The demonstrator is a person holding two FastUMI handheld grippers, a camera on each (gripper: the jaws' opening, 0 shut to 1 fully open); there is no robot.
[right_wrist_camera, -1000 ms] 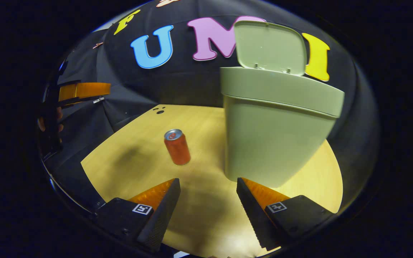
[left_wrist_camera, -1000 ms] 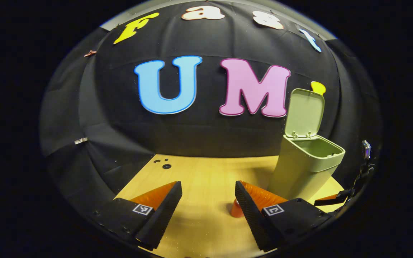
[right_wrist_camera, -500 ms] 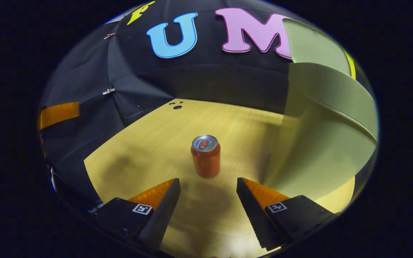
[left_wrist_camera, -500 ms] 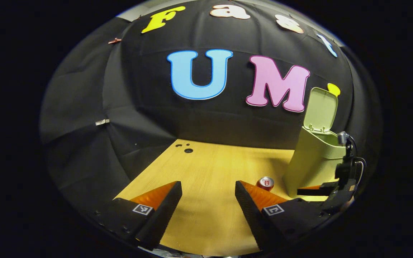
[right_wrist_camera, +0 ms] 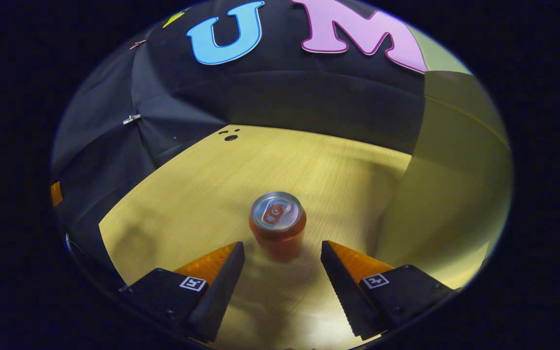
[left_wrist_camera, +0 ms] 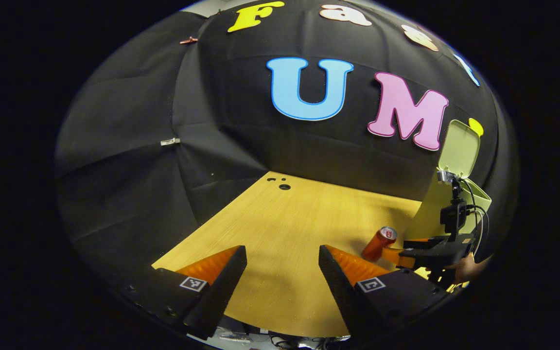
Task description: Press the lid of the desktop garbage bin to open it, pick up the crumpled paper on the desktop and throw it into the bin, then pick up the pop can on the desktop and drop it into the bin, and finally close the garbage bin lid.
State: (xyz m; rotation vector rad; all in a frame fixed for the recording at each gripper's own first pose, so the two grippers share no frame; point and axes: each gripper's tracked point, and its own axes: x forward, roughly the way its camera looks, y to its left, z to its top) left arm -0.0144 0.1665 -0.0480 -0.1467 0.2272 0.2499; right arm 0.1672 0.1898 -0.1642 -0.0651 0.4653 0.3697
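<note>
wedge fingers (right_wrist_camera: pixel 221 284), square tags, black cables (left_wrist_camera: pixel 474 214)

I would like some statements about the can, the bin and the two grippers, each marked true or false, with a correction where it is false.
1. The pop can stands upright on the desktop. True.
2. The right gripper is shut on the can. False: its fingers are spread, with the can just ahead of the gap and not pressed.
3. The lid of the garbage bin is closed. False: the left gripper view shows it raised.
4. The left gripper is open and holds nothing. True.
5. The bin stands to the left of the can in the right gripper view. False: it is on the right.
</note>
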